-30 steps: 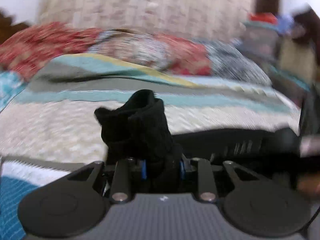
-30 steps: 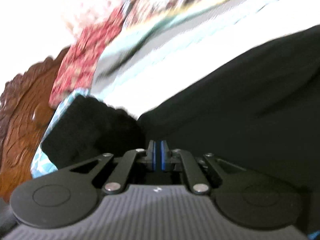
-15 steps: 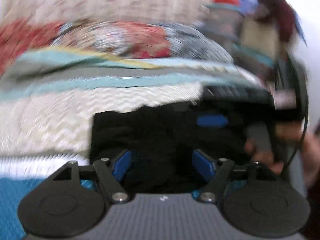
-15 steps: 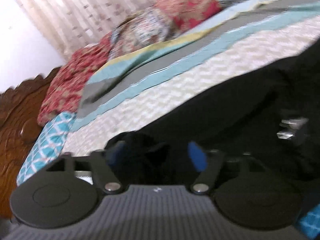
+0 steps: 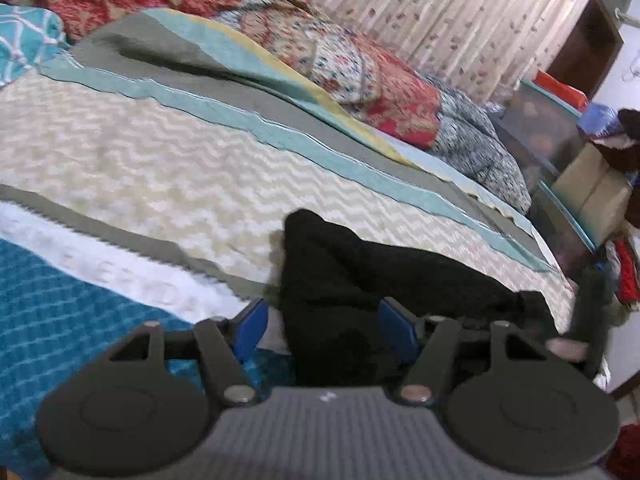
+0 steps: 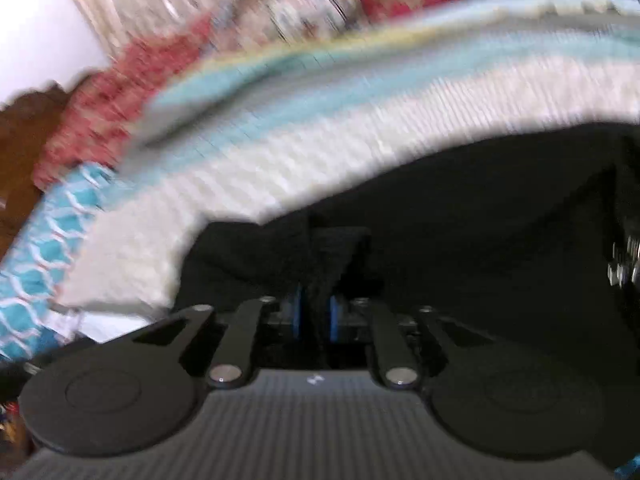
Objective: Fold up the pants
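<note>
Black pants (image 5: 360,280) lie folded on the striped bedspread (image 5: 160,152). My left gripper (image 5: 324,326) is open, its blue pads on either side of the pants' near edge, holding nothing. In the blurred right wrist view the pants (image 6: 460,220) fill the lower right. My right gripper (image 6: 316,314) is shut on a pinched fold of the black cloth, which rises between the blue pads (image 6: 298,314).
Red floral pillows (image 5: 360,64) and a grey patterned quilt (image 5: 480,152) lie along the far side of the bed. Boxes and clutter (image 5: 592,184) stand past the right edge. A curtain (image 5: 440,8) hangs behind. A wooden headboard (image 6: 24,140) is at left.
My left gripper let go of the black cloth, opened and stays open over the pants. My right gripper opened half a second ago and has now shut on a fold again.
</note>
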`<state>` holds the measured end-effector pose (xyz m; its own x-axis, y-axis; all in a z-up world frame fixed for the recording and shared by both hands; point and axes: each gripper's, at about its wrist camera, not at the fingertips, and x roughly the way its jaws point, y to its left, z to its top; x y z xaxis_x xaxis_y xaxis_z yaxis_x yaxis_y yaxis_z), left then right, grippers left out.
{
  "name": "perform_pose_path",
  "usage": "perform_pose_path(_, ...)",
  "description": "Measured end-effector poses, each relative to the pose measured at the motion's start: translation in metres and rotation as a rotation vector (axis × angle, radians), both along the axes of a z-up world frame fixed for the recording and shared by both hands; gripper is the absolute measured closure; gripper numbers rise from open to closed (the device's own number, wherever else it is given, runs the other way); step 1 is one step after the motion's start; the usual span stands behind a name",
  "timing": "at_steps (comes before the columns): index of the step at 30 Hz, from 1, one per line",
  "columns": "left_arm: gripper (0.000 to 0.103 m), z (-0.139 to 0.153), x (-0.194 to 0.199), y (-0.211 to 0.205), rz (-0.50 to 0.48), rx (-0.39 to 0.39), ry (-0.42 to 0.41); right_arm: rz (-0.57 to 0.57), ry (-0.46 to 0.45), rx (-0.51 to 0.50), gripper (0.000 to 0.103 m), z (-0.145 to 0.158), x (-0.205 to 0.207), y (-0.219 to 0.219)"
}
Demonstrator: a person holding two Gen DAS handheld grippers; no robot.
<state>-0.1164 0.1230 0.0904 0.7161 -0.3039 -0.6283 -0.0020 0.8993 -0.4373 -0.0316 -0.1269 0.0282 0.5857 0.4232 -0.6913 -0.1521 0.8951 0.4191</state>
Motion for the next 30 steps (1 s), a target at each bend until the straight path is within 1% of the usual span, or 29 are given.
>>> perform_pose_path(2, 0.048, -0.003, 0.003, -0.012, -0.031, -0.009, 0.002, -0.017, 0.005, 0.058, 0.079, -0.006, 0.0, -0.011)
perform_pose_path(3, 0.049, -0.005, 0.005, -0.016, -0.04, -0.007, 0.008, -0.021, 0.016, 0.074, 0.07, -0.004, 0.001, -0.013)
perform_pose_path(4, 0.055, -0.006, 0.007, -0.019, -0.048, -0.001, 0.011, -0.026, 0.022, 0.094, 0.055, 0.0, 0.002, -0.016)
perform_pose_path(5, 0.064, -0.006, 0.006, -0.021, -0.066, -0.006, 0.007, -0.05, 0.013, 0.1, 0.05, 0.005, 0.003, -0.015)
perform_pose_path(6, 0.068, -0.006, 0.005, -0.022, -0.089, -0.031, -0.003, -0.08, -0.02, 0.106, 0.05, 0.012, -0.002, -0.021)
perform_pose_path(8, 0.078, -0.005, -0.001, -0.02, -0.12, -0.078, -0.032, -0.109, -0.127, 0.104, 0.051, 0.03, -0.013, -0.028)
perform_pose_path(9, 0.08, -0.005, -0.003, -0.02, -0.135, -0.09, -0.044, -0.096, -0.168, 0.089, 0.056, 0.039, -0.017, -0.028)
perform_pose_path(10, 0.081, -0.005, -0.005, -0.02, -0.15, -0.095, -0.05, -0.07, -0.199, 0.079, 0.068, 0.045, -0.017, -0.025)
perform_pose_path(11, 0.082, -0.007, -0.006, -0.021, -0.168, -0.096, -0.052, -0.035, -0.218, 0.079, 0.074, 0.052, -0.016, -0.02)
perform_pose_path(12, 0.083, -0.008, -0.006, -0.024, -0.181, -0.094, -0.049, 0.003, -0.22, 0.089, 0.081, 0.055, -0.012, -0.015)
perform_pose_path(13, 0.084, -0.01, -0.005, -0.027, -0.188, -0.087, -0.042, 0.04, -0.208, 0.106, 0.083, 0.056, -0.007, -0.008)
perform_pose_path(15, 0.084, -0.015, -0.005, -0.03, -0.197, -0.071, -0.027, 0.094, -0.159, 0.128, 0.086, 0.051, 0.006, 0.007)
perform_pose_path(17, 0.084, -0.022, -0.004, -0.031, -0.203, -0.059, -0.002, 0.11, -0.077, 0.108, 0.086, 0.036, 0.022, 0.02)
perform_pose_path(18, 0.084, -0.028, -0.002, -0.033, -0.203, -0.038, 0.026, 0.09, -0.038, 0.079, 0.091, 0.027, 0.029, 0.023)
perform_pose_path(19, 0.086, -0.034, 0.001, -0.035, -0.202, -0.01, 0.062, 0.05, 0.016, 0.047, 0.103, 0.013, 0.036, 0.022)
perform_pose_path(20, 0.087, -0.042, 0.004, -0.038, -0.195, 0.025, 0.105, 0.024, 0.036, 0.067, 0.103, 0.001, 0.041, 0.017)
perform_pose_path(21, 0.089, -0.049, 0.007, -0.039, -0.195, 0.04, 0.128, 0.018, 0.043, 0.106, 0.103, -0.007, 0.044, 0.011)
perform_pose_path(22, 0.089, -0.052, 0.007, -0.04, -0.194, 0.039, 0.123, 0.014, 0.049, 0.121, 0.103, -0.011, 0.046, 0.009)
perform_pose_path(24, 0.09, -0.055, 0.009, -0.042, -0.188, 0.049, 0.124, 0.021, 0.041, 0.095, 0.103, -0.009, 0.046, 0.014)
perform_pose_path(27, 0.09, -0.052, 0.01, -0.047, -0.196, 0.081, 0.135, 0.027, 0.037, 0.091, 0.103, -0.009, 0.046, 0.015)
perform_pose_path(30, 0.09, -0.044, 0.009, -0.049, -0.197, 0.094, 0.147, 0.036, 0.035, 0.096, 0.103, -0.006, 0.048, 0.014)
